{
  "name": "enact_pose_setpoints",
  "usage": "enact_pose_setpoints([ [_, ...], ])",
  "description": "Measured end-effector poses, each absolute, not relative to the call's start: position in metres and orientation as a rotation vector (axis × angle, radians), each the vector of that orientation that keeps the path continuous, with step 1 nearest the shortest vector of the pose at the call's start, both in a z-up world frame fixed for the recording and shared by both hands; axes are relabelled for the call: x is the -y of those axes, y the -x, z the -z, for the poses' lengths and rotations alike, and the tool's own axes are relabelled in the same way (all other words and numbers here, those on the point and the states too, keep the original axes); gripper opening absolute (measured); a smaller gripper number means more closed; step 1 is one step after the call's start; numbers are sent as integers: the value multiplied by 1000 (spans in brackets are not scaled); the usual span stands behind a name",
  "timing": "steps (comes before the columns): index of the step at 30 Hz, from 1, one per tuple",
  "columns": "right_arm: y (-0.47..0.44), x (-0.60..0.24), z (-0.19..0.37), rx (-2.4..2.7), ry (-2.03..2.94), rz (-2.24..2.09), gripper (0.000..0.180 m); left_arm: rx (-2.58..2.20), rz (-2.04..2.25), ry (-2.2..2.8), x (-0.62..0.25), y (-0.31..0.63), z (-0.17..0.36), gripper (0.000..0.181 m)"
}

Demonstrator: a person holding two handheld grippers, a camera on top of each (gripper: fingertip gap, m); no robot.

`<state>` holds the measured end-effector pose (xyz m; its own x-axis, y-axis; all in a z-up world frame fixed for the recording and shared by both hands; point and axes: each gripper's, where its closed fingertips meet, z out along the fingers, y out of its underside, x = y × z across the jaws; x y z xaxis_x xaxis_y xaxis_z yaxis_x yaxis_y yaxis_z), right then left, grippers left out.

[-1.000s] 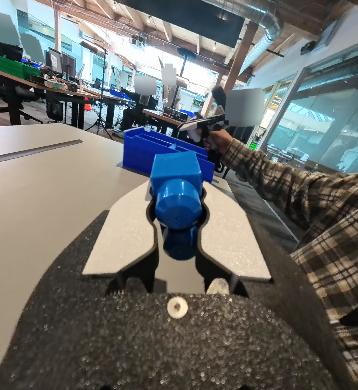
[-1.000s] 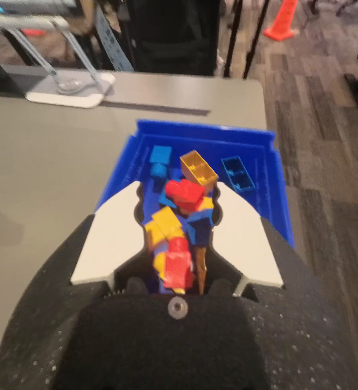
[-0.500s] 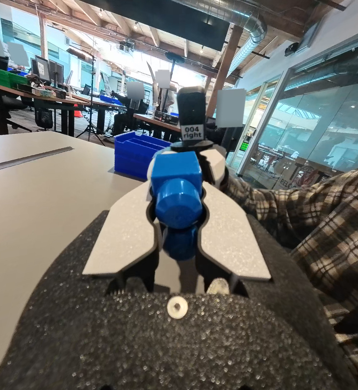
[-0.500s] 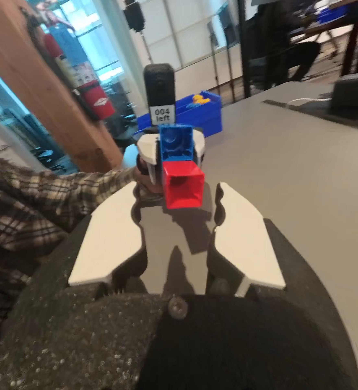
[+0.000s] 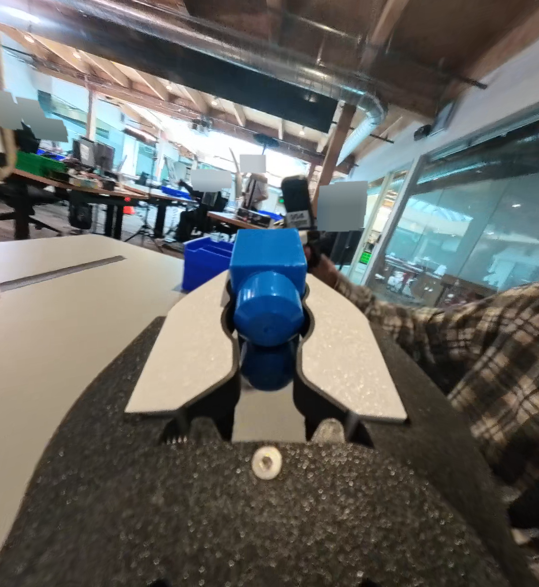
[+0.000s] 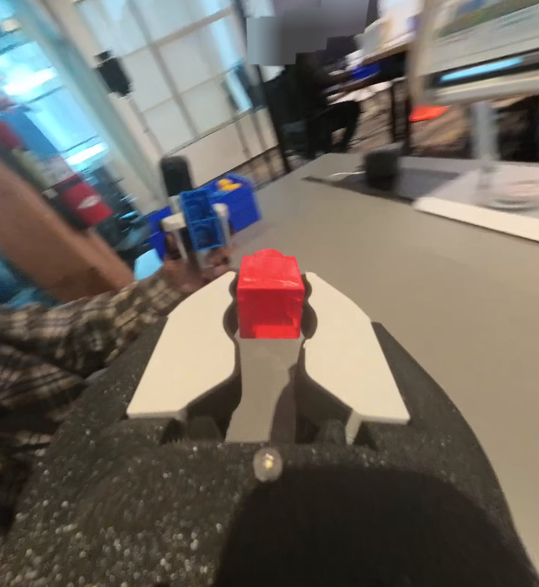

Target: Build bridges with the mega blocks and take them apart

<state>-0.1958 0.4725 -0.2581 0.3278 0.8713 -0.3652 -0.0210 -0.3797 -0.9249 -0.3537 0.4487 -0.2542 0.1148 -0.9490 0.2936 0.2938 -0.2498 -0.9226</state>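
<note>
Clamped in my left gripper (image 5: 268,305), a blue block (image 5: 266,279) faces its two studs at the lens above the grey table (image 5: 55,311); my right gripper (image 6: 269,305) pinches a red block (image 6: 269,301) over that table. Beyond, the blue bin (image 5: 203,263) sits at the table's far edge, half hidden by the blue block, its contents blurred.

Bare grey table (image 6: 405,286); blue bin (image 5: 204,266) at its edge.
</note>
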Motion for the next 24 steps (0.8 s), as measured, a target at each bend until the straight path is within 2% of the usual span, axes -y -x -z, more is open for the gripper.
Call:
enact_pose_setpoints([
  [7,-57,-536,248,349,2002,-271,36,-903,1271,1357,-439,325,275,36],
  [12,-136,-540,302,194,2249,-135,37,-1053,1132,1396,-428,303,296,36],
  [14,-141,-541,321,197,2298,-131,40,-1034,1174,1391,-427,303,294,36],
  [15,-142,-543,325,202,2294,-112,54,-1031,1174,1396,-428,304,295,36],
  [17,-132,-547,316,247,2227,-106,65,-1029,1158,1408,-431,307,297,36],
  [20,-62,-545,282,413,2036,-309,65,-1033,1171,1424,-432,308,300,36],
  [24,94,-500,242,799,1757,-780,58,-1077,1160,1444,-430,304,307,36],
])
